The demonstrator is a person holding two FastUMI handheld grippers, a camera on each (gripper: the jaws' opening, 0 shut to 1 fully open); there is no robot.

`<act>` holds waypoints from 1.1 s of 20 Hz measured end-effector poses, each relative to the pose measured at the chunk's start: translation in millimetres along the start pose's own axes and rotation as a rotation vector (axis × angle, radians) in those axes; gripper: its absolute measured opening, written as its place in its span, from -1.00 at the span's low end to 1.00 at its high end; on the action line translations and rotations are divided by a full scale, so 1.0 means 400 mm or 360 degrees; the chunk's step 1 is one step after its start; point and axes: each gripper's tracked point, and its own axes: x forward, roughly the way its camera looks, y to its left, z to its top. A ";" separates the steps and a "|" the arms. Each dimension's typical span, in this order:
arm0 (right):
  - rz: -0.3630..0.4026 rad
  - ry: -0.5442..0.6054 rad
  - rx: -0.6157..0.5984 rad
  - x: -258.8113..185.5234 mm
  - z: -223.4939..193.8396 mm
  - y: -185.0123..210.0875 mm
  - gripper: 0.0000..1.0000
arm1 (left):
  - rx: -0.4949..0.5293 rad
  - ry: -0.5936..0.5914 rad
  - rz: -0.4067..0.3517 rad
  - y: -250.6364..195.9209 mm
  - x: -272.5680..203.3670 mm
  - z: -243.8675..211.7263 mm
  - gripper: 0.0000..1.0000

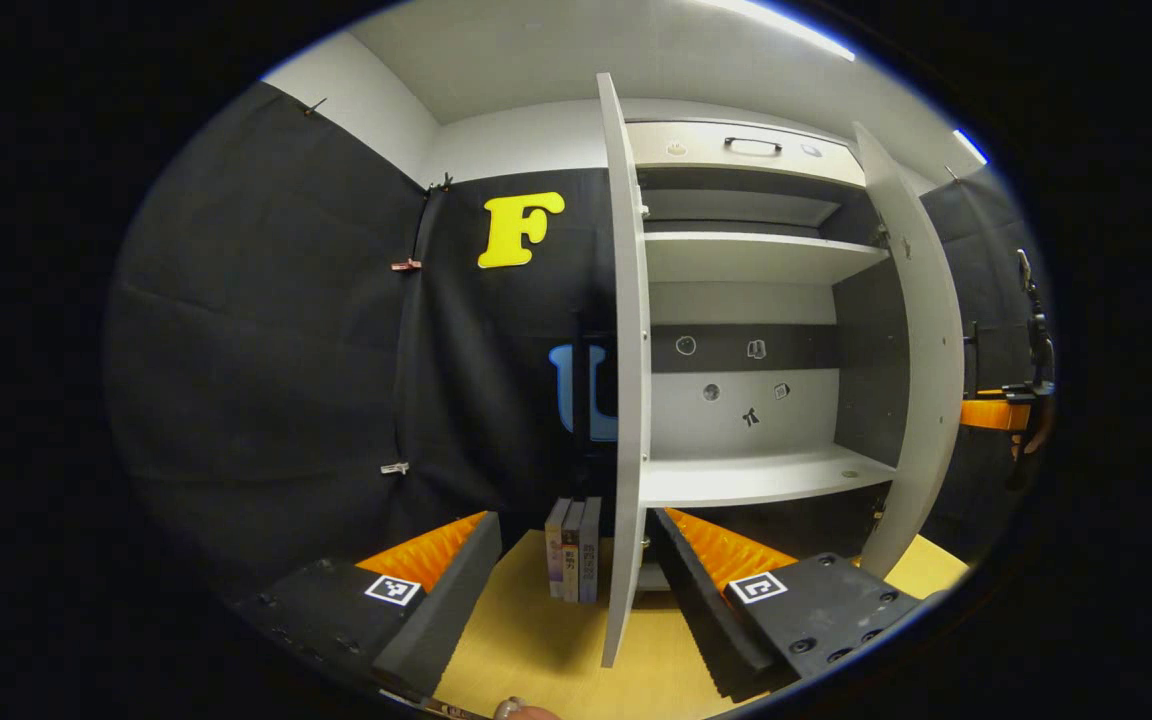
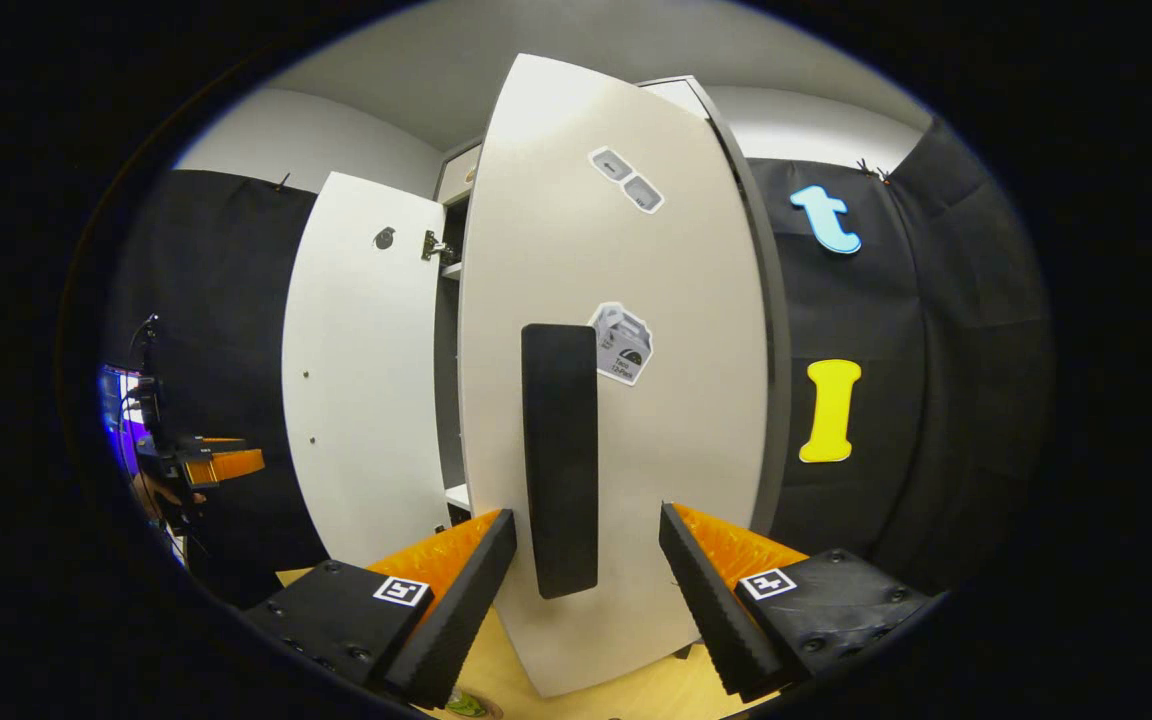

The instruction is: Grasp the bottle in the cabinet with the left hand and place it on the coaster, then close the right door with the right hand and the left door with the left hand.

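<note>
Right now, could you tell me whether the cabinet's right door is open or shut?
Open. In the left gripper view the right door stands swung out from the cabinet, leaving its shelves exposed.

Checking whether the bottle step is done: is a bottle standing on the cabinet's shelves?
No: in the left gripper view the shelves of the open cabinet hold no bottle.

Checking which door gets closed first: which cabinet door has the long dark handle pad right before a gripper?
The right door: its dark handle pad stands between the open right gripper; the left door has none showing.
</note>
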 end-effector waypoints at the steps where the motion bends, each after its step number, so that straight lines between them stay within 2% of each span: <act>1: 0.0039 0.0017 0.0005 0.022 -0.011 0.022 0.94 | 0.0003 -0.0005 0.0012 0.010 0.000 0.003 0.92; 3: 0.0109 0.0046 -0.0013 0.062 -0.027 0.062 0.94 | 0.0009 -0.0021 0.0039 0.036 0.007 0.015 0.92; 5: 0.0116 0.0047 -0.0052 0.084 -0.032 0.079 0.96 | 0.0010 -0.0043 0.0041 0.062 0.019 0.034 0.92; 8: 0.0105 0.0042 -0.0032 0.088 -0.035 0.086 0.96 | -0.0016 -0.0079 -0.0035 0.069 0.057 0.043 0.92; 14: -0.0041 0.0059 -0.0008 0.037 -0.043 0.033 0.96 | -0.0020 -0.0087 -0.0195 0.061 0.161 0.052 0.92; 22: -0.0209 0.0059 0.0048 -0.007 -0.058 -0.007 0.95 | -0.0088 -0.0082 -0.0380 0.041 0.196 0.037 0.88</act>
